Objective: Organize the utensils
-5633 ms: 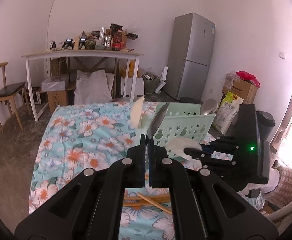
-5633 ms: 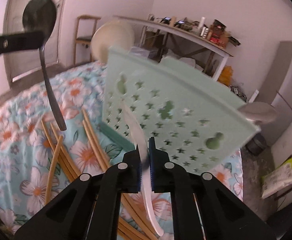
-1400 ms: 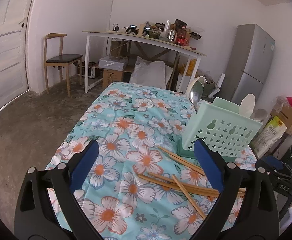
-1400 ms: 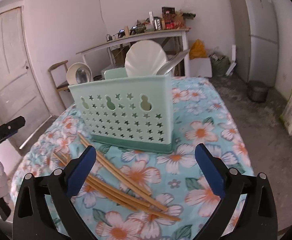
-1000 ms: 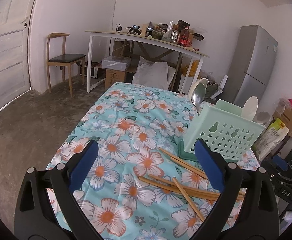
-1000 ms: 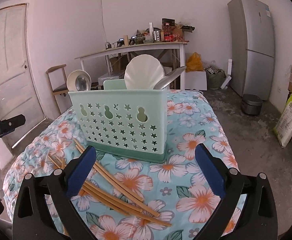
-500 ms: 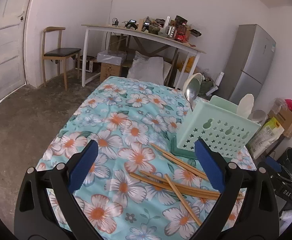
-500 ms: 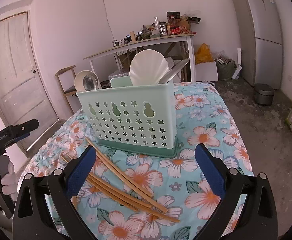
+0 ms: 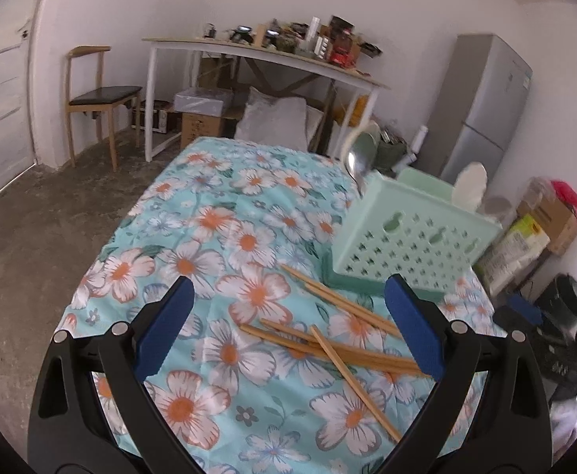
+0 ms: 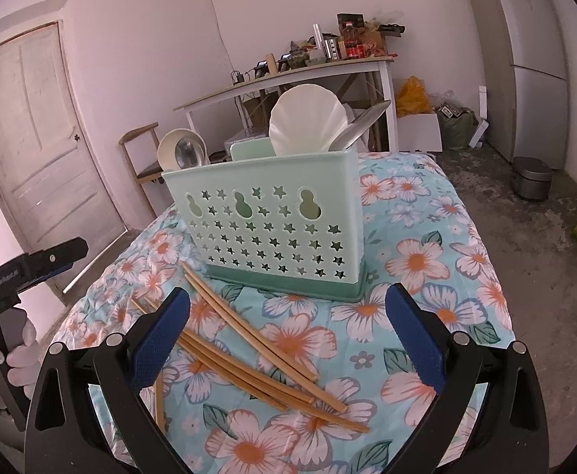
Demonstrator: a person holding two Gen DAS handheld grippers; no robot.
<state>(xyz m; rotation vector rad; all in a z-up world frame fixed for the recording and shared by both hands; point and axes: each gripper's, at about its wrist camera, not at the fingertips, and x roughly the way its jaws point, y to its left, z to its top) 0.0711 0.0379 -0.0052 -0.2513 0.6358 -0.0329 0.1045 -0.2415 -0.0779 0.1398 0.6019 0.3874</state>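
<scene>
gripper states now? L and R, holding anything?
Left gripper: open, holding nothing.
Right gripper: open, holding nothing.

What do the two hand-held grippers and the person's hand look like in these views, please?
Each hand-held gripper, left and right, has black plastic arms with silver rivets and blue textured pads. In the right wrist view, the left hand-held gripper shows small white lettering, too small to read, and the hand wears a white glove.

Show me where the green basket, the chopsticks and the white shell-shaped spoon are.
green basket (image 10: 272,229): right wrist view, front wall.
chopsticks (image 10: 249,339): right wrist view, middle of one stick.
white shell-shaped spoon (image 10: 308,124): right wrist view, bowl.
</scene>
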